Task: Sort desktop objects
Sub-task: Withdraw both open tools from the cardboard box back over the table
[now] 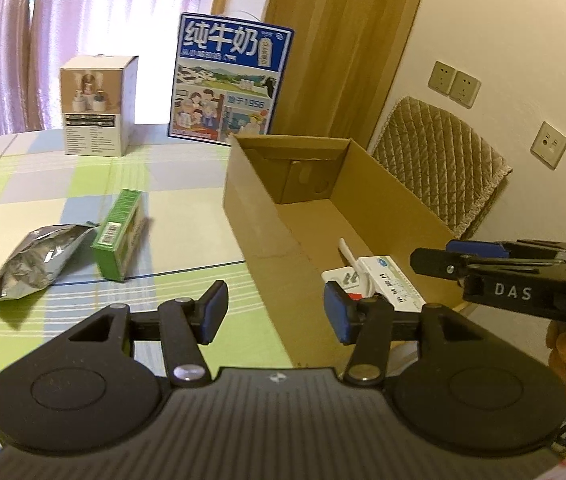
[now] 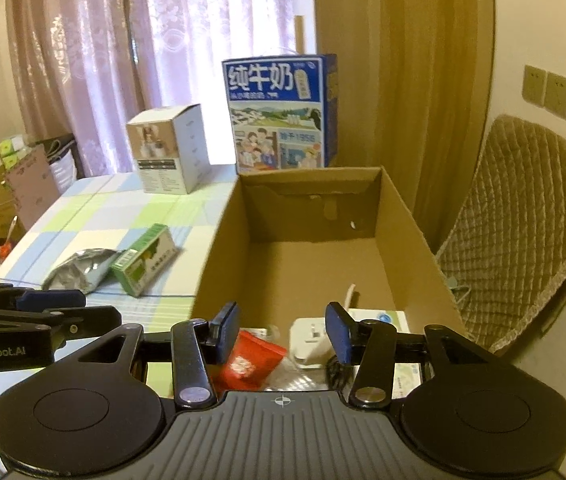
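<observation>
Green box [image 1: 121, 236] and foil bag [image 1: 33, 264] lie touching at left of frame on the desk [image 1: 187, 216], outside the carton [image 1: 243, 208]. Left gripper [image 1: 275, 312] and right gripper [image 2: 281, 330]: fingers apart, empty. Risk: lifting the box may drag the bag. Carton wall is high; far half of its floor is bare.

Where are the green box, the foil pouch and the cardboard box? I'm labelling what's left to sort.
green box [image 1: 117, 236]: left wrist view, on its barcode end face.
foil pouch [image 1: 35, 264]: left wrist view, on its crinkled middle.
cardboard box [image 2: 219, 256]: right wrist view, on its left outer wall.
</observation>
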Demonstrator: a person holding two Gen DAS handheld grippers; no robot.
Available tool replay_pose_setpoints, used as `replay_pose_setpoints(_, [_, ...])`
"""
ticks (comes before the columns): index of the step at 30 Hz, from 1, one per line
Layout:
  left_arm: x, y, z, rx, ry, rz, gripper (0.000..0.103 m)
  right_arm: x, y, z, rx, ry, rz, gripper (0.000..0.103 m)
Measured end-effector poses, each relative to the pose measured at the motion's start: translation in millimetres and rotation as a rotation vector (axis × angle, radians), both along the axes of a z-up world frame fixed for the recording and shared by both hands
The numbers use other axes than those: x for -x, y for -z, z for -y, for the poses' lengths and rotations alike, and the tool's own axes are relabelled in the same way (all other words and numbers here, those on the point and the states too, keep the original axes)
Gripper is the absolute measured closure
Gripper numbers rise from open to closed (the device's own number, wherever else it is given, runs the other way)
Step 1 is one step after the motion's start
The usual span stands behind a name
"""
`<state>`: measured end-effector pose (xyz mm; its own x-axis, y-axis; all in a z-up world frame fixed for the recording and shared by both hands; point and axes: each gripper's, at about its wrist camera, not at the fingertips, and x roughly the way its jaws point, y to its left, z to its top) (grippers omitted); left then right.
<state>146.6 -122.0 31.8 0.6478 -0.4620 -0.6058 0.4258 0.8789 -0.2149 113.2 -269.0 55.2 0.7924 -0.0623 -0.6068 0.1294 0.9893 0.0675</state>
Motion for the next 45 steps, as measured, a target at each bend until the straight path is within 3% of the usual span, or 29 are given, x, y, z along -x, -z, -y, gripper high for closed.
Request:
replay_pose_setpoints(20, [31, -16, -111, -0.038, -0.164, 0.023, 0.042, -7, -16, -109, 0.049, -0.183, 0.011, 0.030])
replay_pose_setpoints(33, [7, 0, -183, -0.239, -0.191, 0.030, 0.019, -38, 11, -153, 0.006, -0.277, -0.054, 0.015])
replay_pose_setpoints(45, [-62, 40, -198, -0.378, -0.061, 0.008, 0.017, -98, 38, -170, -0.063, -0.306, -0.127, 0.012])
